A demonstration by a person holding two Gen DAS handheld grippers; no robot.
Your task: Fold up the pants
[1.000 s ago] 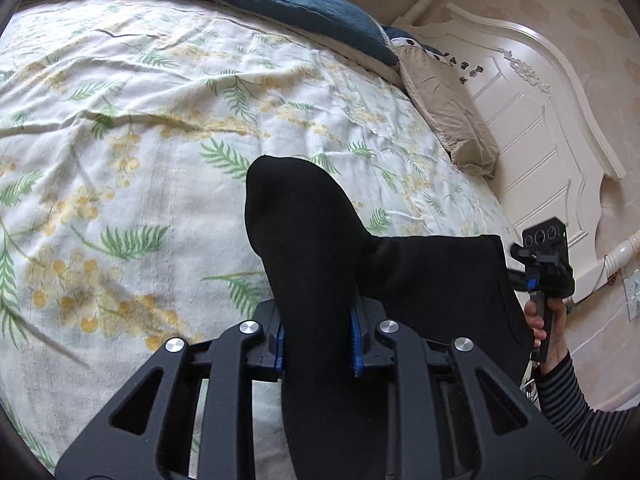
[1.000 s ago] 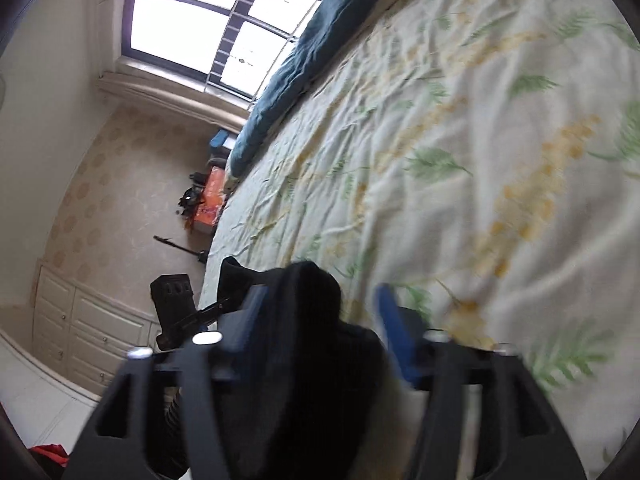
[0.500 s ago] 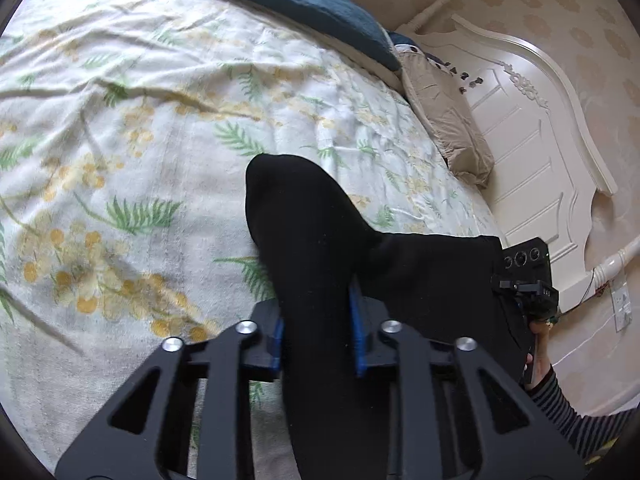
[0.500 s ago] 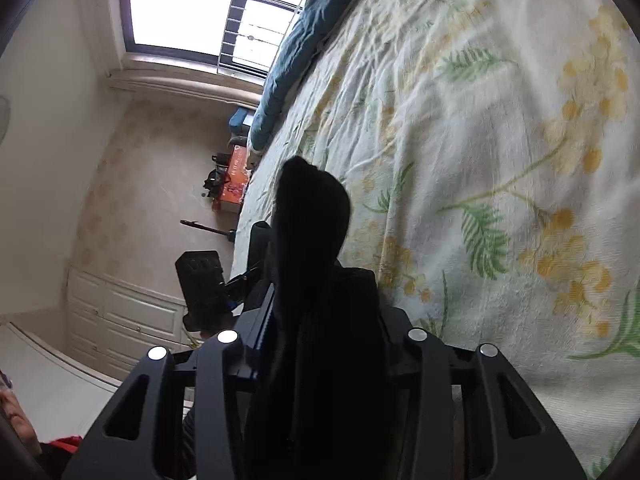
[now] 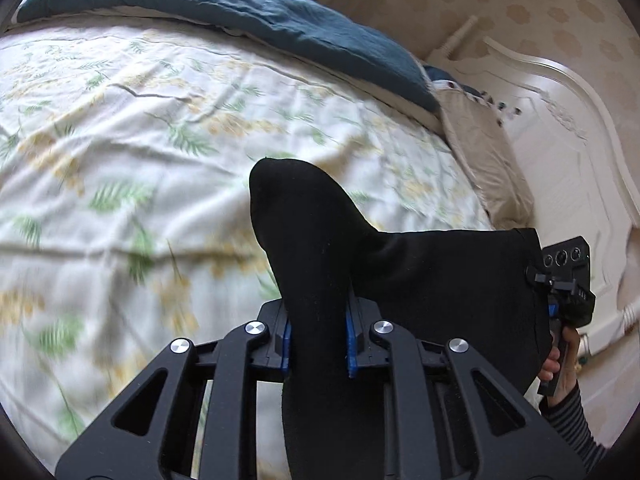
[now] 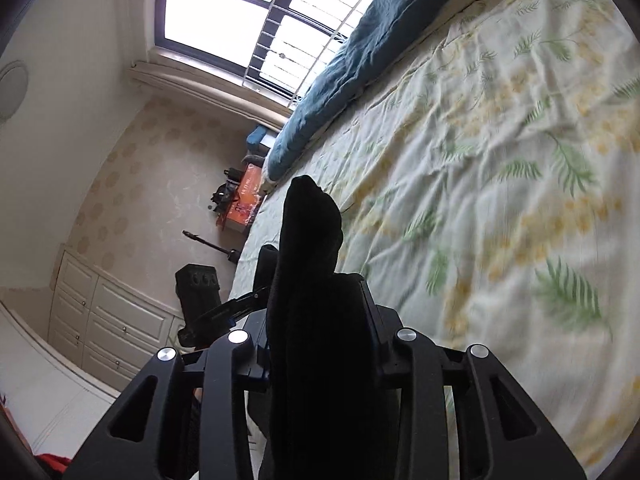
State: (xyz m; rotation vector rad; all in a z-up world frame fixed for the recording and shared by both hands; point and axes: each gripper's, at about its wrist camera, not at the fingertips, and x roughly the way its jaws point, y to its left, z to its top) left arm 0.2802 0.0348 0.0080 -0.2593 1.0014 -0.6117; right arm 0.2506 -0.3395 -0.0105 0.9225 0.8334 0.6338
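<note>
The black pants [image 5: 420,280] hang stretched between my two grippers above the floral bed sheet [image 5: 140,160]. My left gripper [image 5: 318,336] is shut on one end of the black cloth, which bunches up past its blue pads. My right gripper [image 6: 320,320] is shut on the other end of the pants [image 6: 308,240], which stands up between its fingers. The right gripper also shows at the right of the left wrist view [image 5: 564,288], held in a hand. The left gripper shows at the left of the right wrist view [image 6: 200,292].
A dark blue duvet [image 5: 240,12] lies along the far side of the bed. A beige pillow [image 5: 480,152] leans on the white headboard [image 5: 560,128]. A window [image 6: 248,28], white cabinets [image 6: 100,320] and an orange box [image 6: 244,196] are past the bed's edge.
Both grippers have risen and tilted with the pants held taut. The right gripper, open a second ago, closed on the cloth. The views swing over the bed with some blur.
</note>
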